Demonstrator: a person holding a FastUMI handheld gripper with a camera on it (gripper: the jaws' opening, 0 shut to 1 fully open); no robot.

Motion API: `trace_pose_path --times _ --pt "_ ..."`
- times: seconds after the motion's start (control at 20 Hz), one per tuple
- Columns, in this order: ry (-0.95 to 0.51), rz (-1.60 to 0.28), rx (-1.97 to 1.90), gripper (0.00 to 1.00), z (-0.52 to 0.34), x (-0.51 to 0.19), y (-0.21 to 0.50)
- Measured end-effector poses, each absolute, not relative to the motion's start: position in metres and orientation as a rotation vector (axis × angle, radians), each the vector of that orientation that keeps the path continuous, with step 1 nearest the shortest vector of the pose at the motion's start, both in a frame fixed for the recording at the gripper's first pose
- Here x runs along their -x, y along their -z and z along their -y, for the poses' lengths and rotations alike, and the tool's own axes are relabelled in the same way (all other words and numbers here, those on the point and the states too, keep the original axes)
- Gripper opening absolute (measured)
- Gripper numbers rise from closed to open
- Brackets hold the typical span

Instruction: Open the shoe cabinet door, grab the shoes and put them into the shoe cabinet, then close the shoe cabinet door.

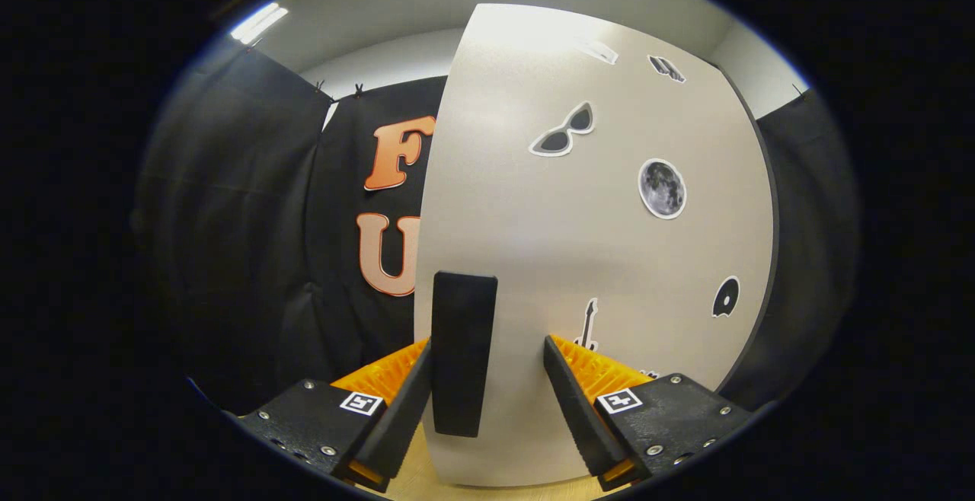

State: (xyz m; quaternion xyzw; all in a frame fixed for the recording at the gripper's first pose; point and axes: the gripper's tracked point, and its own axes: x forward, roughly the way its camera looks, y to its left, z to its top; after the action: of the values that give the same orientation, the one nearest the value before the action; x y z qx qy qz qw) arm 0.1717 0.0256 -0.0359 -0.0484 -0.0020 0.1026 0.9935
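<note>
Shoe cabinet door (594, 257) stands close in front of us, a pale grey panel with a dark edge down its right side, and we see it carrying several stickers: sunglasses (562, 131), a moon (662, 188), a small guitar (588, 324) and others. Its upright black handle (462, 352) sits near the door's left edge. Our gripper (487, 394) is spread wide, its fingers either side of that handle: the left finger (396, 417) lies just beside it, perhaps touching, while the right one stands apart. We grip nothing. Pale wooden flooring (415, 478) shows below the door, and black cloth (228, 219) hangs to the far left.
</note>
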Motion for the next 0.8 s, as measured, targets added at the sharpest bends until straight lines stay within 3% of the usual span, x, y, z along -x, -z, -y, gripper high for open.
trace_pose_path --times 0.8 --pt "-0.129 0.028 0.097 0.9 -0.027 -0.161 0.032"
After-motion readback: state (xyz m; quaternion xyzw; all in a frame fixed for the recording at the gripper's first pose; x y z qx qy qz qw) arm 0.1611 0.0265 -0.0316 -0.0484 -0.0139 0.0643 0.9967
